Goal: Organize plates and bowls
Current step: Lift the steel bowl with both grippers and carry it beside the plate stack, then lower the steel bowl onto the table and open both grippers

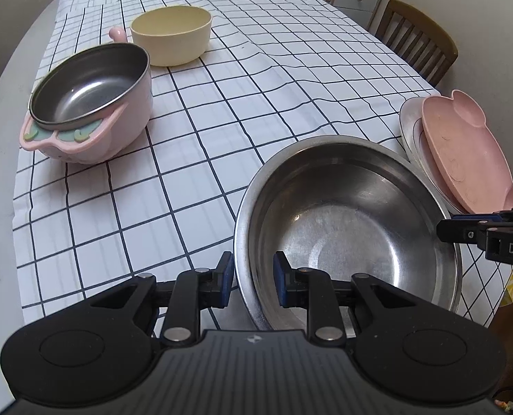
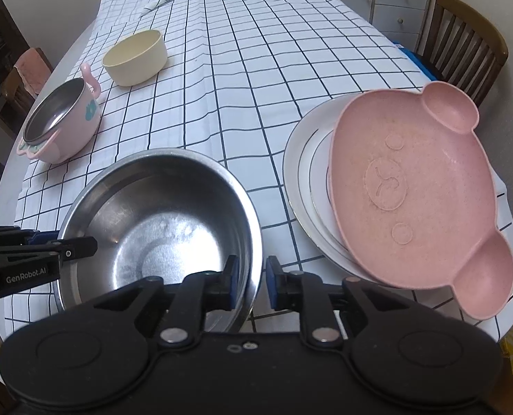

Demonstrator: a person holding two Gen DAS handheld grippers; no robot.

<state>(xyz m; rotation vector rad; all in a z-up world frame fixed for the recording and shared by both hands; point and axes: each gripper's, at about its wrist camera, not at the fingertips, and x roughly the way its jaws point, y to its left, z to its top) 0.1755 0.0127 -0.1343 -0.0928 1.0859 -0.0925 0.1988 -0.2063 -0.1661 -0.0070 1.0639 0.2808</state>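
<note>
Steel fills the lower frame: a large steel bowl (image 1: 353,228) on the checked tabletop (image 1: 222,138), its rim straddled by the left gripper (image 1: 253,276) and right gripper (image 2: 251,283), neither visibly pinching it. Both should clamp evenly before any lift. Beside it, a pink plate (image 2: 415,200) overlaps a white plate (image 2: 301,173); farther, upper left, a pink-handled bowl (image 1: 90,103) and cream bowl (image 1: 171,34) wait.

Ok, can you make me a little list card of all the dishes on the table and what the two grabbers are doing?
Near bowl: big steel bowl, empty
Left gripper: open, astride its rim
Right gripper: open, astride the opposite rim
Plates: pink plate resting on white plate
Far bowls: pink steel-lined bowl, cream bowl, both empty
</note>
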